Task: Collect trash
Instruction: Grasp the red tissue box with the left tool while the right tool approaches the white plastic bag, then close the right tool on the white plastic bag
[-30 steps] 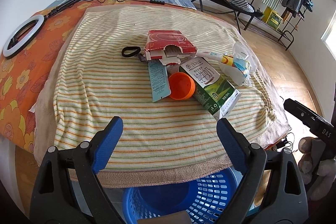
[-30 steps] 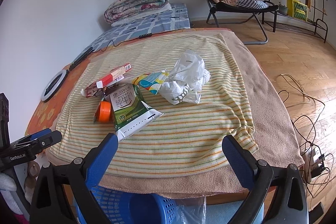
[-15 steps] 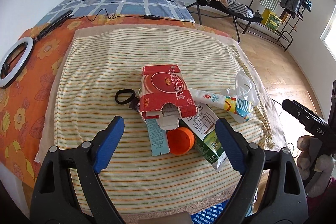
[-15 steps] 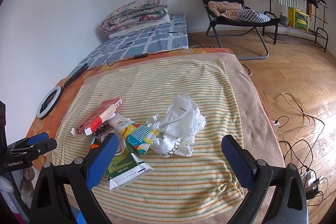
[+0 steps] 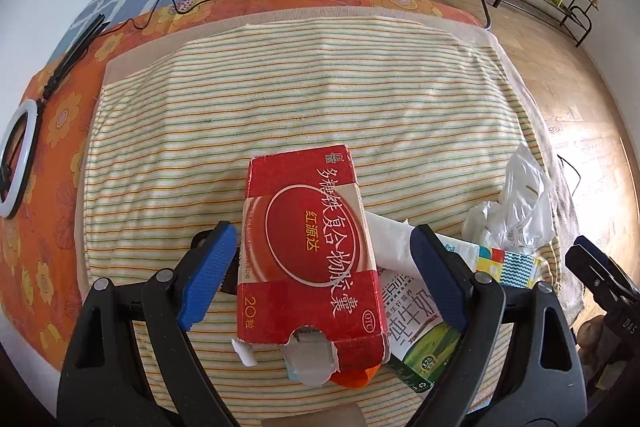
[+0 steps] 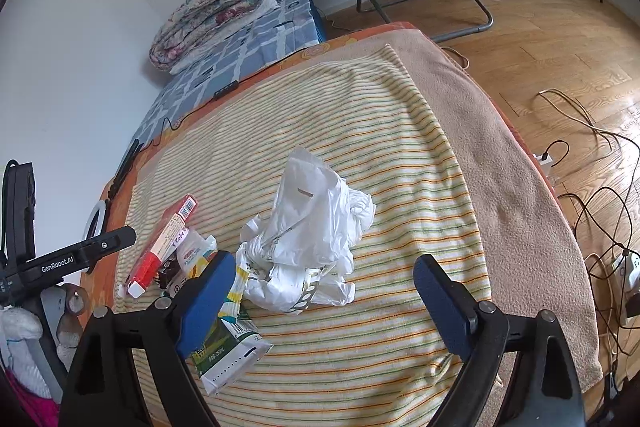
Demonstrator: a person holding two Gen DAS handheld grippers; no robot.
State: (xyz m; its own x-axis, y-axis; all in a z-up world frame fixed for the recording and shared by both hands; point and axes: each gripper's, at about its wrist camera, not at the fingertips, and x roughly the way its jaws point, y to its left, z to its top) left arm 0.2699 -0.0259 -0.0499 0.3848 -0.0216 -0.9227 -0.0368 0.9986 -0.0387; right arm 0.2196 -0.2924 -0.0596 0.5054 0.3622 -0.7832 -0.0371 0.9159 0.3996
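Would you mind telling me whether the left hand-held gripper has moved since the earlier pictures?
Yes: the left hand-held gripper has advanced from the bed's near edge over the striped blanket and now straddles the red box.

Left wrist view: steeply down and close over the red box [image 5: 310, 259] on the striped blanket [image 5: 280, 87]. Right wrist view: less steep, from the bed's near edge, toward the white plastic bag [image 6: 316, 239]. Shared: blanket, box, bag, milk carton [image 6: 224, 351]
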